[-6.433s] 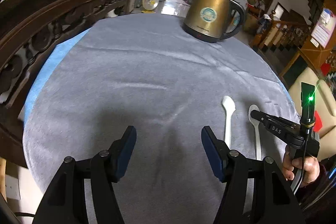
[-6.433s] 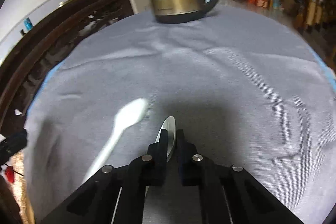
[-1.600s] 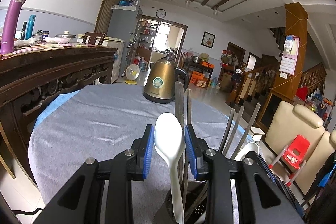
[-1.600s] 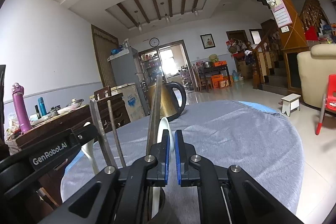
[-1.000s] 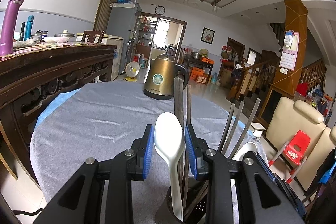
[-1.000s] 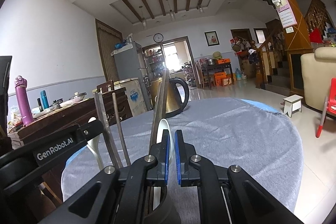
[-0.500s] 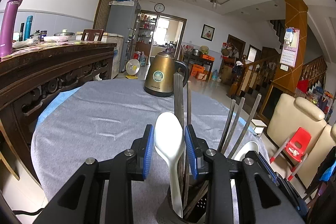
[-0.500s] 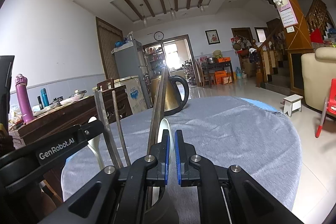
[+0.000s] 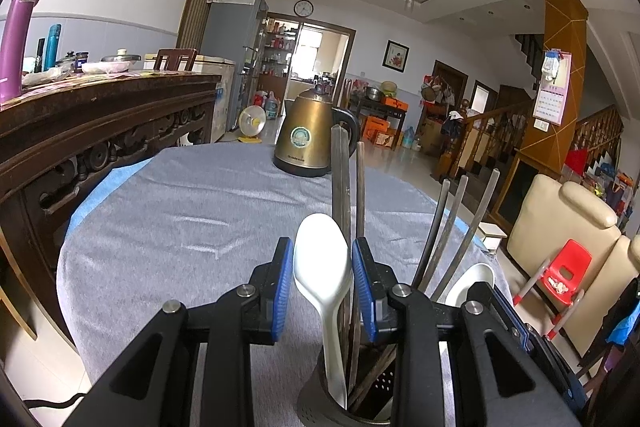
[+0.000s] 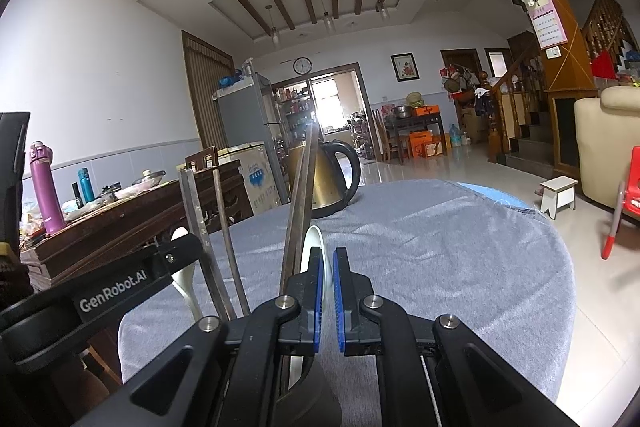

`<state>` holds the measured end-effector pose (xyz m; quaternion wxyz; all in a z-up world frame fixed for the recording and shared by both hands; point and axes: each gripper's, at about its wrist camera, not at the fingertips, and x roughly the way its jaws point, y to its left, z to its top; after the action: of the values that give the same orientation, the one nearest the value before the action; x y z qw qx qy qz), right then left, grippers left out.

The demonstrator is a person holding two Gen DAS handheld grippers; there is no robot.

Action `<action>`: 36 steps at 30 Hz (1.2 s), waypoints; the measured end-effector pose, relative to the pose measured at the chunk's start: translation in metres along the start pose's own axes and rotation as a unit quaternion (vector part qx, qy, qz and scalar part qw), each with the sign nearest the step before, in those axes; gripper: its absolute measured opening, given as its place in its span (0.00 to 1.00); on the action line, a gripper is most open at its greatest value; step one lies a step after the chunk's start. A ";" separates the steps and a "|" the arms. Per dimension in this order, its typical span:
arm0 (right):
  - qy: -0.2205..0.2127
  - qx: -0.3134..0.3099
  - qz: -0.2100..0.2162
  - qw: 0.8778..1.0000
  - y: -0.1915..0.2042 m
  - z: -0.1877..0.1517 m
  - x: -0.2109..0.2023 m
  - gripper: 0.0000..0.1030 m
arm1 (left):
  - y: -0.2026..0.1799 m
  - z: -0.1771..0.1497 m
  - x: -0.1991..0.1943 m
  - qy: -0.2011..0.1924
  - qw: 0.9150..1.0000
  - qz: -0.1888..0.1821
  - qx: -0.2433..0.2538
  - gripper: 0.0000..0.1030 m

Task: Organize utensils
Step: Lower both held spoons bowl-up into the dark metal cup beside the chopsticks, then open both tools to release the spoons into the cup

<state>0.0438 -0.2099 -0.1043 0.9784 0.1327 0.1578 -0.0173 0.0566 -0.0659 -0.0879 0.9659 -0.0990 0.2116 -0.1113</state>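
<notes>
- My left gripper (image 9: 322, 283) has a white spoon (image 9: 322, 263) standing bowl-up between its blue pads (image 9: 283, 287). The pads sit right at the edges of the bowl, so it looks gripped, though on the left side I can't be totally sure they touch.
- That spoon's handle runs straight down into the dark holder (image 9: 352, 399) at the bottom of the left view, so the spoon is already inside it, upright.
- Same holder has a bunch of dark chopsticks (image 9: 340, 195) poking up, two right behind the spoon and three more fanning off to the right.
- My right gripper (image 10: 328, 291) is pretty much closed, with just a thin slit between the pads. The second white spoon (image 10: 316, 243) is edge-on in that slit, bowl sticking up above the fingers, so I'd call that pinched.
- From the left view that second spoon (image 9: 468, 281) peeks out behind the right gripper's body, just beside the fanned chopsticks.
- In the right view the holder's rim (image 10: 316, 391) is right under the fingers, and the spoon's handle drops toward it.
- Everything's on the round table with the grey cloth (image 9: 192, 219). A brass kettle (image 9: 310, 135) sits at the far edge, well apart from the holder.
</notes>
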 end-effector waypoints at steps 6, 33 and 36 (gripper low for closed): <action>0.002 0.000 0.002 1.000 0.000 -0.001 0.001 0.06 | 0.001 -0.001 0.002 0.004 1.000 -0.001 -0.002 0.30; 0.012 0.029 0.009 0.999 -0.010 0.006 -0.006 0.30 | 0.016 0.005 -0.004 0.042 0.999 0.015 -0.010 0.70; 0.011 0.032 0.004 0.999 -0.012 0.008 -0.008 0.30 | 0.019 0.007 -0.007 0.049 0.999 0.024 -0.007 0.75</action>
<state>0.0378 -0.2239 -0.0976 0.9719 0.1646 0.1674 -0.0171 0.0563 -0.0451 -0.0832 0.9563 -0.0947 0.2612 -0.0915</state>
